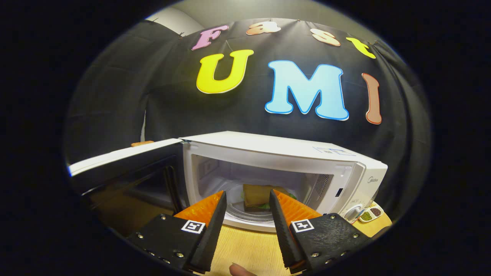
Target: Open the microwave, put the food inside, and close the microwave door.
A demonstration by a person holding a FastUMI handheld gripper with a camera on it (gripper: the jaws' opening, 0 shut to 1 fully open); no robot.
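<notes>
Gripper view: we see the microwave (337,168), white box, sitting on a light wooden table (249,249) just ahead of the fingers. Its door (126,168) is swung wide open on the left side, dark inner window facing us, white top edge. Control panel is on the right end with a round knob (355,212) low down; vent grille shows on the cavity's right inner wall.

Food (259,195) is inside the cavity: looks like a sandwich, tan bread with a bit of green leaf at the bottom, sitting on the glass turntable (245,212). It lies beyond the fingertips, seen through the gap between them.

Gripper (247,196) is held level, pointed straight at the cavity opening, fingertips about at the microwave's front sill. Fingers are spread apart with a clear gap; we see nothing between them and nothing touching either one, so it's empty. A fingertip (239,270) of the person pokes in below the gripper, over the table.

Right of the microwave, by the knob, a small divided dish (370,214) sits on the table; one compartment has something green, another something dark reddish. We can't tell what they are.
</notes>
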